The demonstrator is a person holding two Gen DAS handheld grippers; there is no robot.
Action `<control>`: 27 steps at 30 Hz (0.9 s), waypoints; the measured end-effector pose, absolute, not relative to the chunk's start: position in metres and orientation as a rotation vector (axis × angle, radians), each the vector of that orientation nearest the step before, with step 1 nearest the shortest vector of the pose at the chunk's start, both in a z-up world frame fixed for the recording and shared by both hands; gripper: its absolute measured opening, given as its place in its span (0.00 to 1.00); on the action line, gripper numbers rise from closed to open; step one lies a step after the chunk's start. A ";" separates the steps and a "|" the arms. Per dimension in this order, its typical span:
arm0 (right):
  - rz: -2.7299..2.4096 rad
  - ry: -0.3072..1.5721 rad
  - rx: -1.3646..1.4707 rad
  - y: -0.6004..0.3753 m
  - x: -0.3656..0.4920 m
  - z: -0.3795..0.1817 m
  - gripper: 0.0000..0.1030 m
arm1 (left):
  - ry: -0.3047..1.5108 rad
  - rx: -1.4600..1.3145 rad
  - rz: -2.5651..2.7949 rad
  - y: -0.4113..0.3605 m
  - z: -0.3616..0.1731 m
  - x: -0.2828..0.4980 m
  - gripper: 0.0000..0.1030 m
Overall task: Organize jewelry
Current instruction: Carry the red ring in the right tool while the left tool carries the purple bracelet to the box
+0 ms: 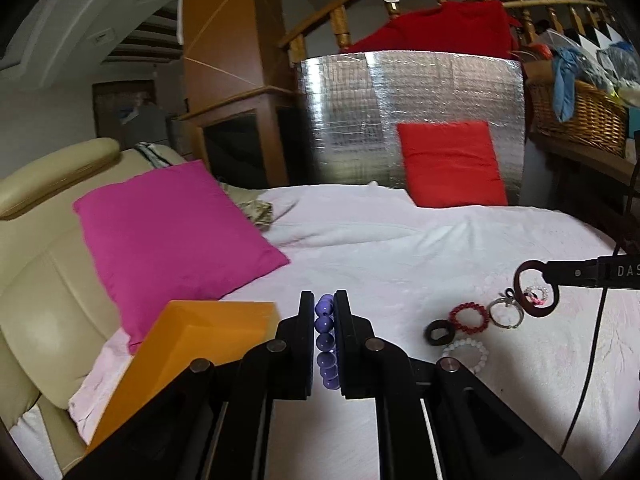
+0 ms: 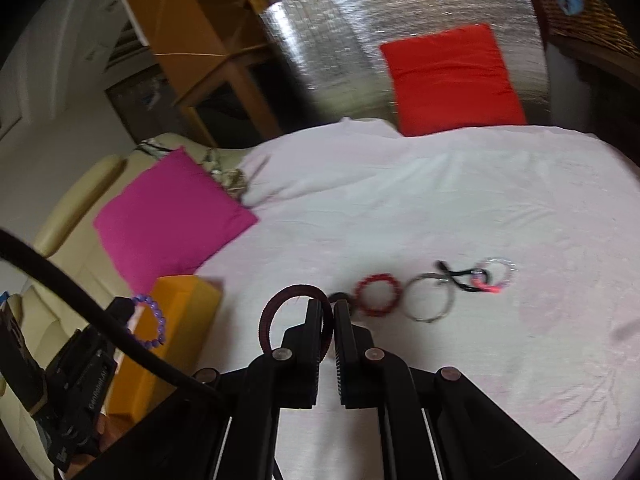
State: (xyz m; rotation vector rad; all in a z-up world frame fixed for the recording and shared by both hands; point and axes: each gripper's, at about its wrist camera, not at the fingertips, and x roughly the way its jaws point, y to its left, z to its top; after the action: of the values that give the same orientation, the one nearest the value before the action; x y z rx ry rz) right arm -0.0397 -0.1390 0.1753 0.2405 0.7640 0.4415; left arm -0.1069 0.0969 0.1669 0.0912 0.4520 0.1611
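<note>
- Purple beads of a bracelet (image 1: 325, 344) sit pinched between the two black fingers of the left gripper (image 1: 324, 300), which is clamped on it; from the right wrist view the same bracelet (image 2: 154, 322) hangs as a loop off that gripper, over the orange box.
- Right gripper (image 2: 328, 304) is closed on a dark maroon bangle (image 2: 280, 312), whose loop stands out to the left of its fingers; in the left wrist view the bangle (image 1: 534, 288) is held above the pile of jewelry.
- Orange box (image 1: 188, 344) lies on the white sheet (image 1: 400, 248) just left of the left gripper, near a pink pillow (image 1: 168, 236).
- On the sheet, in a loose row, lie a red bead bracelet (image 1: 468, 317), a thin silver bangle (image 1: 505, 311), a small clear bead bracelet with a pink bit (image 1: 537, 294) and a black cord (image 2: 460, 276).
- Nearer the left camera rest a dark ring-shaped band (image 1: 439, 333) and a white bead bracelet (image 1: 468, 354), close together.
- Red pillow (image 1: 450, 164) leans against a silver foil panel (image 1: 360, 120) at the far edge of the sheet.
</note>
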 end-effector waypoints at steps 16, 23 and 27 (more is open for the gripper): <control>0.647 0.757 0.208 -0.008 -0.067 0.188 0.07 | 0.409 0.036 0.322 0.184 0.192 -0.161 0.09; 0.723 0.798 0.158 0.057 -0.077 0.173 0.07 | 0.423 0.012 0.388 0.223 0.187 -0.176 0.09; 0.747 0.825 0.135 0.086 -0.079 0.163 0.07 | 0.439 -0.006 0.420 0.244 0.179 -0.180 0.09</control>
State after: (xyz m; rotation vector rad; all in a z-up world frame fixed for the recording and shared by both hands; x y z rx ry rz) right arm -0.0791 0.0857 0.1632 0.1349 0.8252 0.7466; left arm -0.1803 0.2436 0.1787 -0.0059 0.4386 0.4196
